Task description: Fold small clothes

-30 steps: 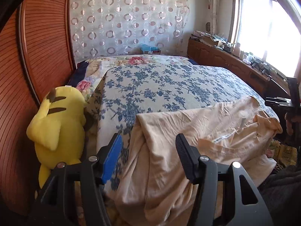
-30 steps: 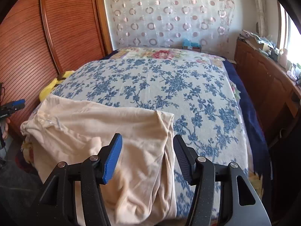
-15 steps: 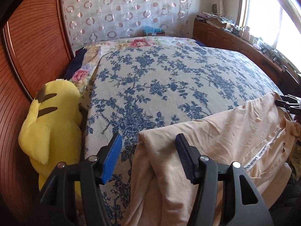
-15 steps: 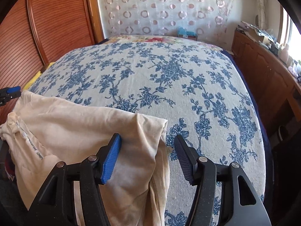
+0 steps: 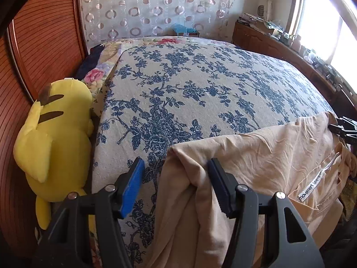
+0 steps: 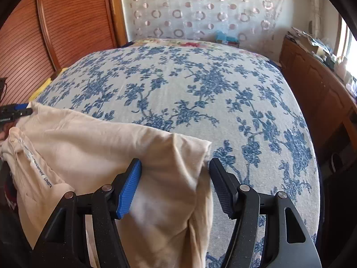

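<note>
A: Which step is this?

B: Laying the cream garment (image 5: 263, 156) flat along the near edge of the floral bedspread (image 5: 200, 84); it hangs partly over that edge.

A: And the tools?

B: Left tool (image 5: 176, 185) and right tool (image 6: 175, 184) each straddle a corner, jaws spread (right's have just been opening, cloth between them); next, pinch fresh edges to fold. Compared with a second ago, both sit lower, and the cloth lies flatter.
</note>
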`<state>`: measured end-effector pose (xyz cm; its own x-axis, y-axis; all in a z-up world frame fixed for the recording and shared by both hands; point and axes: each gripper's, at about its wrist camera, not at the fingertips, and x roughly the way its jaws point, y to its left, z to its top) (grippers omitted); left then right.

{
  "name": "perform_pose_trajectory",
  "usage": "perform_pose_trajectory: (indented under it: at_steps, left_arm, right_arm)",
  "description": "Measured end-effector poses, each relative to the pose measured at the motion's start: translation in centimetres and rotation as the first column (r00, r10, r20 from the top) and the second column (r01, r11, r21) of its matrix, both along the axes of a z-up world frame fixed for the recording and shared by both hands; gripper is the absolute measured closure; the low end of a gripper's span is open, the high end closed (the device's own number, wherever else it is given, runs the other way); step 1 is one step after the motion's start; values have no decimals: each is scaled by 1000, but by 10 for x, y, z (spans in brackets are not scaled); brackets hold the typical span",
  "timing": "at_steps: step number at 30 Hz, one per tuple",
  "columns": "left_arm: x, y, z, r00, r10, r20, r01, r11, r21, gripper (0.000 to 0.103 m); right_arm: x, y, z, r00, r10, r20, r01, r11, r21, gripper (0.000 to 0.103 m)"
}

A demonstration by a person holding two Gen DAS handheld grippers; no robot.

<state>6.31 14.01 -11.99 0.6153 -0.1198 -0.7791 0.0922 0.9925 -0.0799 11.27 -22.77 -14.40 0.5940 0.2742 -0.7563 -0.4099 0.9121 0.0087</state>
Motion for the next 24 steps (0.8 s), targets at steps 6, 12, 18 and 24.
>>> perform_pose_trajectory:
  at_steps: [6,12,18,24]
  left_arm:
    - [0,-3,-1,999,-34,19,34,999,-3,45]
    - [-5,-16,4,994,-106,20,106,994,-14,90]
    - [-33,-27,56,978,-105,179,111,993,-24,98]
    - [-65,-33,135,921,-118,372,135,991,-22,98]
  right_arm:
    - [-6,7,1,999,48,-5,-48,999,18,69]
    - [-18,11,2,995,100,-13,-99,993,66,93]
    - [-44,4,31,994,88,71,-96,988,121,95]
    - [-77,-7,97,973,103,209,-138,977,160,95]
